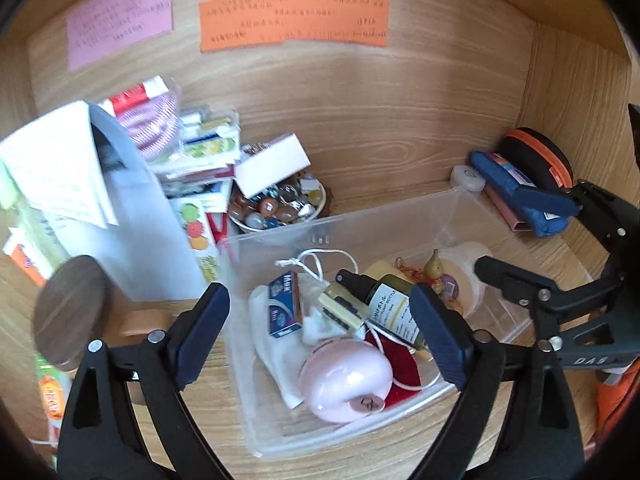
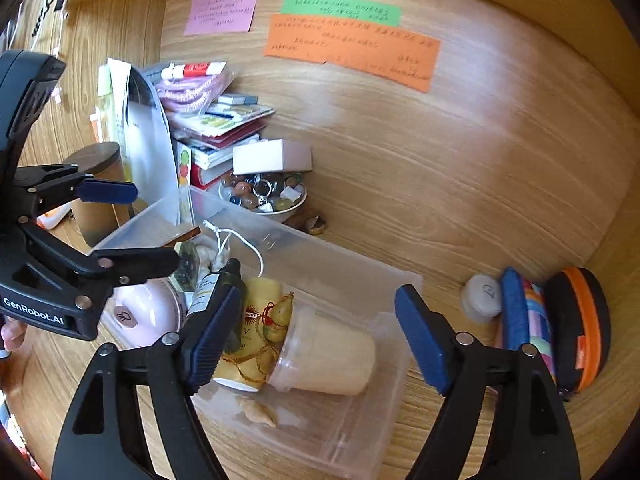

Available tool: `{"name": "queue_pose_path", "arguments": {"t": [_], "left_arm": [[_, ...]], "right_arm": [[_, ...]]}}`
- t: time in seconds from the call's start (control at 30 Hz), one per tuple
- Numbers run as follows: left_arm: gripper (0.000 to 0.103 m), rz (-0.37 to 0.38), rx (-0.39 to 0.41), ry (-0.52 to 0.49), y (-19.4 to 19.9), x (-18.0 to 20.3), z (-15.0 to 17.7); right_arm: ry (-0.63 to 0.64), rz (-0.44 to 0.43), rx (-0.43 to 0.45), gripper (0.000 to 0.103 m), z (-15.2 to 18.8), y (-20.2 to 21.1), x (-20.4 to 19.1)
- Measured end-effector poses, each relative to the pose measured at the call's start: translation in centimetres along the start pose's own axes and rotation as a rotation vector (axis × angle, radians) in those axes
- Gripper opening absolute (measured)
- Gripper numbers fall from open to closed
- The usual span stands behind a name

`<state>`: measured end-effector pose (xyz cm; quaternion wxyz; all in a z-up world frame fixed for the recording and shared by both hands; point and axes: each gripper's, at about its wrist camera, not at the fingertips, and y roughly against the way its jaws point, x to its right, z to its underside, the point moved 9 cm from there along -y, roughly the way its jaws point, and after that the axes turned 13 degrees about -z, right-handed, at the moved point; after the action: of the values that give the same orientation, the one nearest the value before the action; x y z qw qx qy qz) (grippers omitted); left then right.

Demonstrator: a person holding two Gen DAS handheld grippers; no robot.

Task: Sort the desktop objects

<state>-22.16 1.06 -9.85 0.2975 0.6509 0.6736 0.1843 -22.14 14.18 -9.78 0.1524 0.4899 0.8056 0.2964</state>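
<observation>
The clear plastic bin (image 1: 456,216) sits on the wooden bench (image 1: 380,132), directly ahead of and below both pairs of tongs. The left tongs (image 1: 320,332) stand wide apart and hold nothing, hovering over the near end of the bin; between their tips lie a pink rounded gadget (image 1: 346,376), a small blue box (image 1: 284,308), a dark spray bottle (image 1: 384,300) and a white cord (image 1: 320,256) on white cloth. The right tongs (image 2: 320,336) are also wide and hold nothing, above the other end of the bin, where a lidded plastic cup (image 2: 332,352) lies on its side touching a yellow tube (image 2: 256,320) with a small gourd charm (image 2: 280,312) on it. A pale shell (image 2: 258,412) lies on the bin floor nearer the tongs. Beyond the bin, a bowl of beads and stones (image 2: 264,196) stands with a small white box (image 2: 272,156) resting on top. Right of the right tongs, outside the bin, are a white round puck (image 2: 482,296), a blue pouch (image 2: 520,316) and a black and orange zip case (image 2: 580,320).
</observation>
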Motion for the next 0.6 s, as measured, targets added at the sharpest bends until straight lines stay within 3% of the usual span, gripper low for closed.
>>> {"name": "queue_pose_path", "arguments": {"t": [0.27, 0.43, 0.6], "left_arm": [[0.099, -0.093, 0.093, -0.018, 3.8, -0.2, 0.4], [0.1, -0.134, 0.145, -0.013, 6.4, 0.1, 1.3], [0.102, -0.167, 0.165, 0.005, 8.1, 0.3, 2.4]], "right_arm": [[-0.014, 0.008, 0.027, 0.083, 0.4, 3.1, -1.0], [0.029, 0.098, 0.063, 0.101, 0.9, 5.6, -2.1], [0.02, 0.127, 0.105, 0.103, 1.7, 7.4, -3.4]]}}
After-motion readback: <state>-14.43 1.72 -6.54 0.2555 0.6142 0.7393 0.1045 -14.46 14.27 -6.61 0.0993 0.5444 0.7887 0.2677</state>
